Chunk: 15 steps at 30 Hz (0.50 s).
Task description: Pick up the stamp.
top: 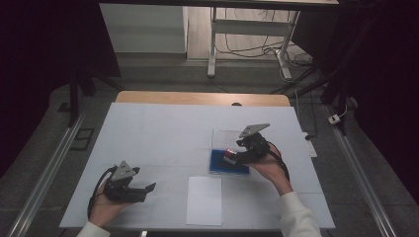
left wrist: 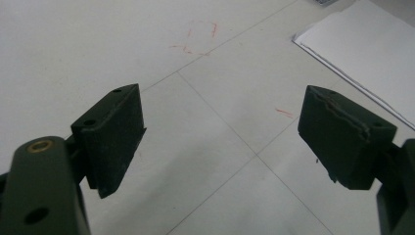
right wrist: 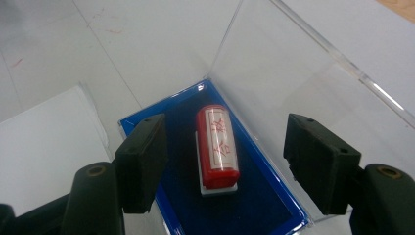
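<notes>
A lab-like recording room; a paper-covered table (top: 163, 128), dark curtains (top: 44, 49), floor cables (top: 247, 49).

R tongs (right wrist: 225, 161) open over red stamp (right wrist: 218, 147) lying in blue-lined clear case (right wrist: 274, 205), w/ lid up.

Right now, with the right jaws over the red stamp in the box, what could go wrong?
1. The red stamp lies in a narrow blue tray; the open right gripper may catch the tray's rim.
2. The clear lid stands open close behind and could be knocked.
3. The stamp is round and may roll or slip when pinched.
</notes>
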{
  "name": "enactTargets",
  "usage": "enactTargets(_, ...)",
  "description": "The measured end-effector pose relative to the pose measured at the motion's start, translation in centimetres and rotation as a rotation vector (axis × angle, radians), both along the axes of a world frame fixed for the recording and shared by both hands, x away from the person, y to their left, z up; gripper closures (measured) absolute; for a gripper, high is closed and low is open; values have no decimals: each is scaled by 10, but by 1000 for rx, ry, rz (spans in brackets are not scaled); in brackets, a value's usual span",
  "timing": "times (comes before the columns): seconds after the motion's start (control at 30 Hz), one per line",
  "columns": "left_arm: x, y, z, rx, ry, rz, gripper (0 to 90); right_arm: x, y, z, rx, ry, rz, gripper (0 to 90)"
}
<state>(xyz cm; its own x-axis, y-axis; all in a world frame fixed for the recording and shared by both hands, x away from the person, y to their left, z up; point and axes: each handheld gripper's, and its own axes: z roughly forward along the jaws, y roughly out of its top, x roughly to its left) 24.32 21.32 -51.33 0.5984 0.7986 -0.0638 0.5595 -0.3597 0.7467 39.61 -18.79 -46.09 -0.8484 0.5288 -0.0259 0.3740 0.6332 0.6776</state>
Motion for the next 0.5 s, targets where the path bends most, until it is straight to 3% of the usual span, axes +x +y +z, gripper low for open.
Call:
enactTargets(0.2, 0, 0, 0, 0, 3, -1, 174, 3, 7, -7, -25, 7, 14, 345)
enactTargets(0.5, 1, 0, -1, 3, 5, -3, 174, 5, 12, -12, -61, 4, 18, 458)
